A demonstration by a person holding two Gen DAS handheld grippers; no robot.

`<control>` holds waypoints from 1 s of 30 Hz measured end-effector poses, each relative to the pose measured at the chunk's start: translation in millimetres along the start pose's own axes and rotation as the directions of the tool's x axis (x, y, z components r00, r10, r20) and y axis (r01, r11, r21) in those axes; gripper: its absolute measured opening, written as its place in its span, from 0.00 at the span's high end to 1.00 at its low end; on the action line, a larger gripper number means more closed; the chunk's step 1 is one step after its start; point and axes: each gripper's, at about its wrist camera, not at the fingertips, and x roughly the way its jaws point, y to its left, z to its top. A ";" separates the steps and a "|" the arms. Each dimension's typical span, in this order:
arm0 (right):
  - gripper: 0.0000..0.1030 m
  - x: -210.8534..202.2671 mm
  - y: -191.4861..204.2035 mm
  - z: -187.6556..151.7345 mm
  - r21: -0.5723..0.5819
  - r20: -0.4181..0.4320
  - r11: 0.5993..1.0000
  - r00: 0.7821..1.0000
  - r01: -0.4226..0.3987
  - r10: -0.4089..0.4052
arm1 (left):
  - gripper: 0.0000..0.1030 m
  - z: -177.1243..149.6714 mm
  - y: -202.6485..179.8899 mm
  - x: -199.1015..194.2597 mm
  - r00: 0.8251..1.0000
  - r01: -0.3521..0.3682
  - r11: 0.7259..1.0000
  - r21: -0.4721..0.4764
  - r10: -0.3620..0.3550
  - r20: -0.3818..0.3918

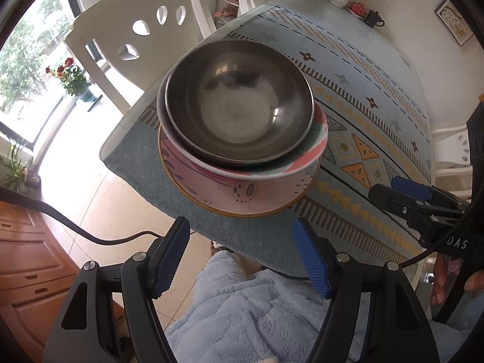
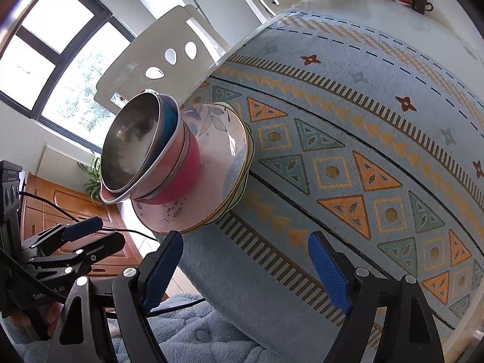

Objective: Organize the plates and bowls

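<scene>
One stack: steel bowl nested in pink bowls on plates, near-left table corner; lower dishes hidden, count unclear. Left gripper and right gripper released, empty, near the stack.

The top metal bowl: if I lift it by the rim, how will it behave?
The metal bowl looks thin-walled, so probably light and stiff. Its shiny rim may slip between pads. It sits nested in a tall stack, so the bowls beneath might shift.
</scene>
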 end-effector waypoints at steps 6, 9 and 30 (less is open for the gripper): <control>0.19 0.8 1.1 -1.3 0.000 -0.002 1.000 1.000 -0.003 0.003 | 0.33 -3.4 -8.5 -0.4 1.000 -0.009 0.999 0.045 0.010 -0.003; 0.19 0.9 1.5 -3.4 -0.001 -0.006 1.000 1.000 -0.004 0.004 | 0.33 -5.6 -10.6 0.3 1.000 -0.013 0.999 0.049 0.013 -0.009; 0.19 -28.9 -32.8 -31.1 -0.087 0.026 0.995 0.998 -0.048 0.051 | 0.33 -23.6 -97.6 2.6 0.999 -0.038 0.992 0.121 0.037 0.014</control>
